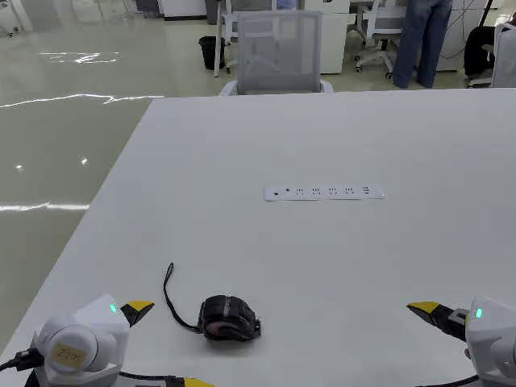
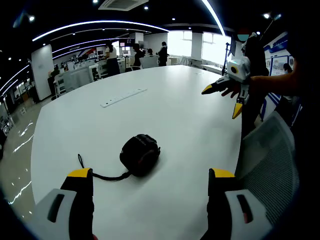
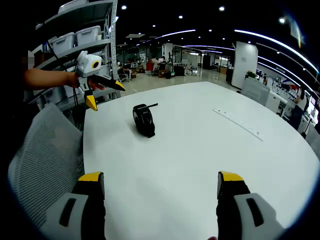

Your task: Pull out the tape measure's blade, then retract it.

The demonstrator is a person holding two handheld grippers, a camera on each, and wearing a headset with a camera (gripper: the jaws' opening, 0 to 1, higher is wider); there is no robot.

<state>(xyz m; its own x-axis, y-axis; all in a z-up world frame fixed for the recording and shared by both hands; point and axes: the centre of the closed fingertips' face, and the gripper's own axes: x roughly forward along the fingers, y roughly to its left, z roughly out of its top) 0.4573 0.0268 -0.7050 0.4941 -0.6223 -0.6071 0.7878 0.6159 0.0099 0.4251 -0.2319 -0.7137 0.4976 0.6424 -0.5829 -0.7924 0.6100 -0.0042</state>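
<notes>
Lower frame, head view: the left gripper (image 2: 150, 175), white-bodied with yellow-tipped jaws, sits at the lower left, just beside the task item. Its jaws stand spread wide with nothing between them. The right gripper (image 3: 160, 176) sits at the lower right, well apart from the item, its jaws likewise spread and empty.

Between them, nearer the left gripper, the compact black tape measure (image 1: 228, 318) lies on the white tabletop (image 1: 322, 129), apart from both grippers. Its thin black wrist strap (image 1: 171, 294) trails toward the upper left. No blade is seen drawn out, so the task reads as not yet started.

Assessment: the grippers flank the case, which suits one gripper pinning the body while the other takes the blade tip. The tip cannot be made out, so I cannot tell which side should take it.

Mid frame: a flat white power strip (image 1: 323, 193), well clear of the work. Upper frame: a grey mesh office chair (image 1: 278, 48) at the far table edge.
</notes>
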